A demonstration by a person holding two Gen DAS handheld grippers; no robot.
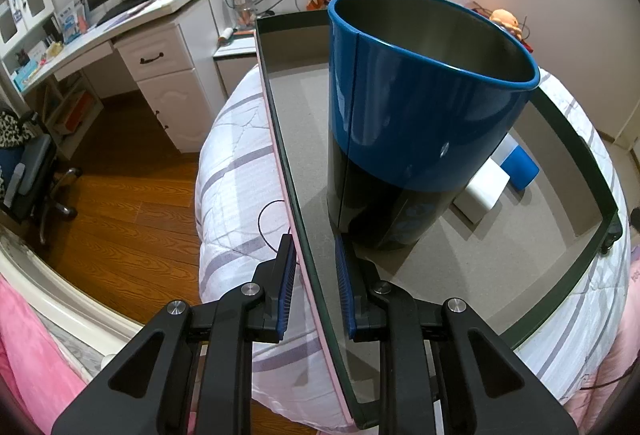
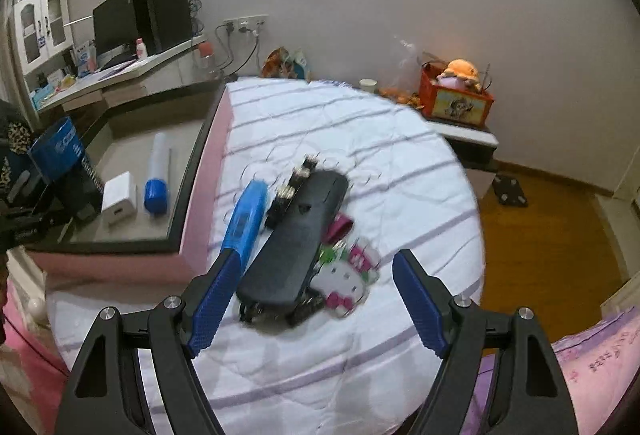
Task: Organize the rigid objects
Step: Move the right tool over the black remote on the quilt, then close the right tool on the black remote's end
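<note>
A tall blue-and-black can (image 1: 416,123) stands in the near part of the shallow box (image 1: 592,171), close behind the left gripper (image 1: 316,275), whose fingers straddle the box's near wall; a white block (image 1: 482,191) and a blue-capped tube (image 1: 518,167) lie beside the can, with bare box floor beyond. On the quilt (image 2: 360,139), the wide-spread right gripper (image 2: 316,299) faces a cluster: a black bar (image 2: 296,243), a blue stick (image 2: 246,215) and a cat-shaped charm (image 2: 348,275), open bedding all around.

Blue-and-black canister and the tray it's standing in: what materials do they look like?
Canister: likely tinplate; glossy blue-and-black outside with highlights, a vertical seam, and a dull grey metallic inside. Tray: probably covered cardboard; thin dark rim, pink outer wall, matte grey-beige floor, no shine.
</note>
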